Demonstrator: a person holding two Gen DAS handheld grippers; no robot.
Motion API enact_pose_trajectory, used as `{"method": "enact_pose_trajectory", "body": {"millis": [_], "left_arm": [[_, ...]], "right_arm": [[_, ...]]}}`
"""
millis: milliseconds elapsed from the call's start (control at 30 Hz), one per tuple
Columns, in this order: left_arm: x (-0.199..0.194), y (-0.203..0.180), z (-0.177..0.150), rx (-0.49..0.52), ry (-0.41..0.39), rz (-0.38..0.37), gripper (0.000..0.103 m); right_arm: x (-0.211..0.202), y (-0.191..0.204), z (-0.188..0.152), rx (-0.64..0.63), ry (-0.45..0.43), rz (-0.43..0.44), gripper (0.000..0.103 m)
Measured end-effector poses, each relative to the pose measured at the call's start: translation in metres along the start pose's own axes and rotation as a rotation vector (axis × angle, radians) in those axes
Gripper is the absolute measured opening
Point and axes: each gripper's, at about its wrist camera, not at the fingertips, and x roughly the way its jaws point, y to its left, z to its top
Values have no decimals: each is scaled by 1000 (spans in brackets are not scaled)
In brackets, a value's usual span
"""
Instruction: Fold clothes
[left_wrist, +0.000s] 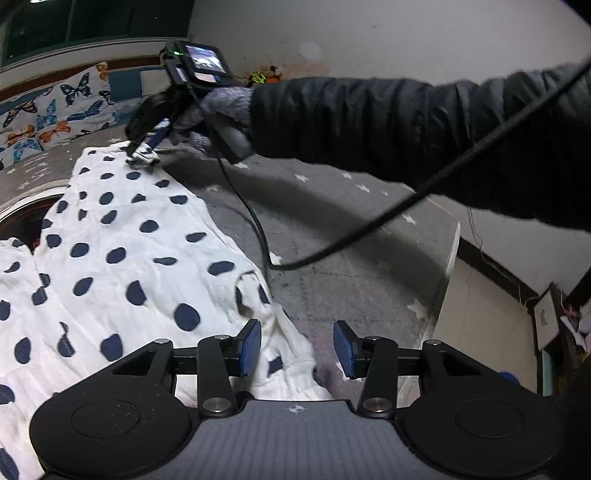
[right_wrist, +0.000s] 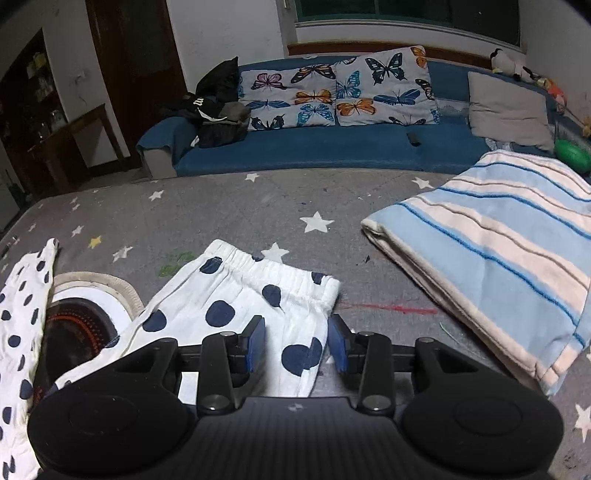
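White trousers with dark blue dots (left_wrist: 122, 258) lie spread on the grey star-patterned cover (left_wrist: 332, 258). My left gripper (left_wrist: 297, 347) stands open just over one end of the garment, where a bit of cloth sits between the blue pads (left_wrist: 251, 343). At the far end a gloved hand holds my right gripper (left_wrist: 146, 146) against the elastic waistband. In the right wrist view the right gripper (right_wrist: 297, 345) is open, its jaws straddling the waistband corner of the trousers (right_wrist: 236, 295). More dotted cloth (right_wrist: 18, 314) lies at the left.
A folded blue-and-white striped blanket (right_wrist: 498, 251) lies to the right on the cover. A round opening with a glowing heater (right_wrist: 74, 328) shows beside the trousers. Behind stands a blue sofa (right_wrist: 314, 147) with butterfly cushions. A black cable (left_wrist: 258, 221) trails across the cover.
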Motion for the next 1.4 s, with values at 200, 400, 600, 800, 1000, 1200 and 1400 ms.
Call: {"method": "enact_pose_trajectory", "body": {"millis": [200, 400, 600, 800, 1000, 1200, 1400], "left_arm": [[6, -8, -4, 25, 27, 14, 45], [9, -11, -9, 50, 47, 38, 31], [7, -10, -12, 33, 33, 41, 16], [-2, -5, -15, -16, -6, 36, 11], [-26, 4, -22, -83, -66, 53, 11], [-56, 15, -31, -168, -144, 76, 10], [-91, 26, -46, -274, -237, 99, 10]], "right_arm": [[1, 1, -1, 3, -14, -25, 37], [4, 0, 1, -11, -20, -40, 37], [7, 3, 5, -9, -26, -57, 21], [-2, -7, 11, 68, -36, -70, 6], [-21, -6, 23, 105, -72, -65, 5], [-42, 11, 43, 106, -105, -60, 5], [-58, 48, 65, 71, -140, -54, 5]]}}
